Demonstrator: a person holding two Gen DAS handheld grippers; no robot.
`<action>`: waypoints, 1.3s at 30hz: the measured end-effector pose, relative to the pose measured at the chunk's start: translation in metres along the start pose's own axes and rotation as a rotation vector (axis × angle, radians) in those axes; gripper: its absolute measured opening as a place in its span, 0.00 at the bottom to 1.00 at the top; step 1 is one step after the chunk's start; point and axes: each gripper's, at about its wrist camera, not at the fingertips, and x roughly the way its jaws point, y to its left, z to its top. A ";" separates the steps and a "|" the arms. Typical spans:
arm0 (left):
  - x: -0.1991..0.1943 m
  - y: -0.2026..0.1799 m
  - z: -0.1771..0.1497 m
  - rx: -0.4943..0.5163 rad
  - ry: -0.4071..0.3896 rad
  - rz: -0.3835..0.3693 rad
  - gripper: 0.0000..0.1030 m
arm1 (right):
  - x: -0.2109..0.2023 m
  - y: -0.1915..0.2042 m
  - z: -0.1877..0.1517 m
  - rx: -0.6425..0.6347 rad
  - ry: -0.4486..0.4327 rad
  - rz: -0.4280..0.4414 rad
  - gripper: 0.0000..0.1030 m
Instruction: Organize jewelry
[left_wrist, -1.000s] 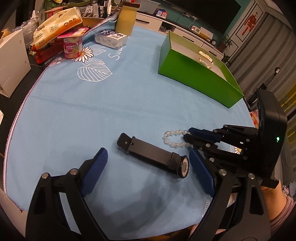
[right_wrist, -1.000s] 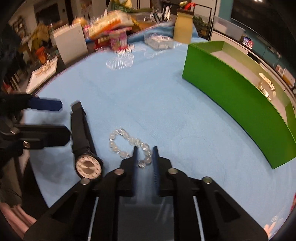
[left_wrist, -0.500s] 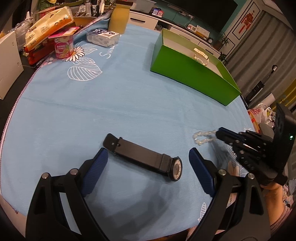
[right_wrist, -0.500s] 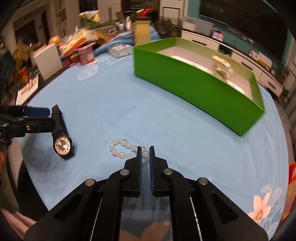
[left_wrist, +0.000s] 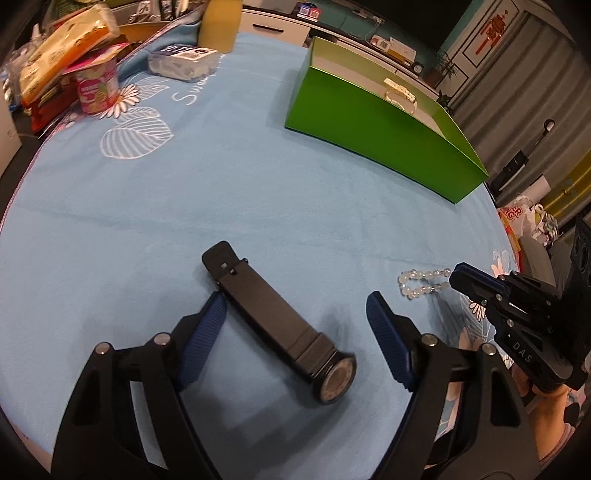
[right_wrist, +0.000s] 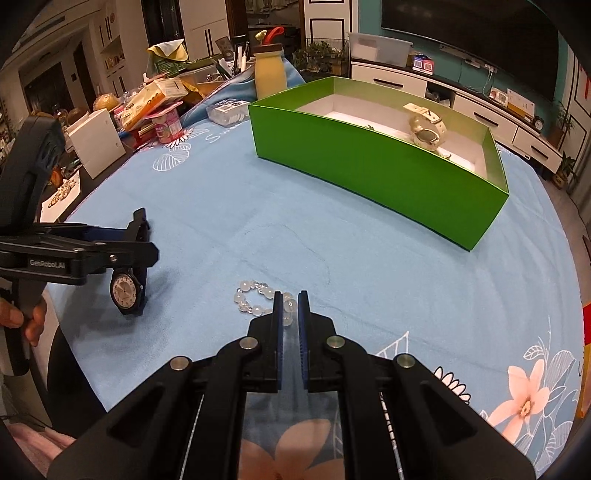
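My left gripper (left_wrist: 295, 321) hangs over the black watch (left_wrist: 280, 321), which lies flat on the blue tablecloth (left_wrist: 221, 184) between its two blue pads. The jaws have just been closing in, but the pads are not pressing on the watch: the left-hand pad sits just beside the strap, and the other stands clear of the dial end. My right gripper (right_wrist: 288, 306) is clamped tight on the clear bead bracelet (right_wrist: 258, 295), pinching a bead or two at its tips, while the rest of the loop lies on the cloth just ahead and to the left. Well beyond both grippers stands the green box (right_wrist: 369, 155), with a white watch (right_wrist: 424, 125) inside it.
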 end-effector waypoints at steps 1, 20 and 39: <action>0.000 -0.003 -0.001 0.010 0.003 0.002 0.77 | 0.000 0.000 0.000 -0.001 0.001 -0.001 0.07; -0.006 -0.002 -0.014 0.018 0.006 0.007 0.28 | 0.000 -0.006 -0.012 0.027 -0.003 0.022 0.07; -0.036 -0.022 -0.005 0.093 -0.102 -0.073 0.19 | -0.042 -0.017 0.000 0.040 -0.136 -0.022 0.07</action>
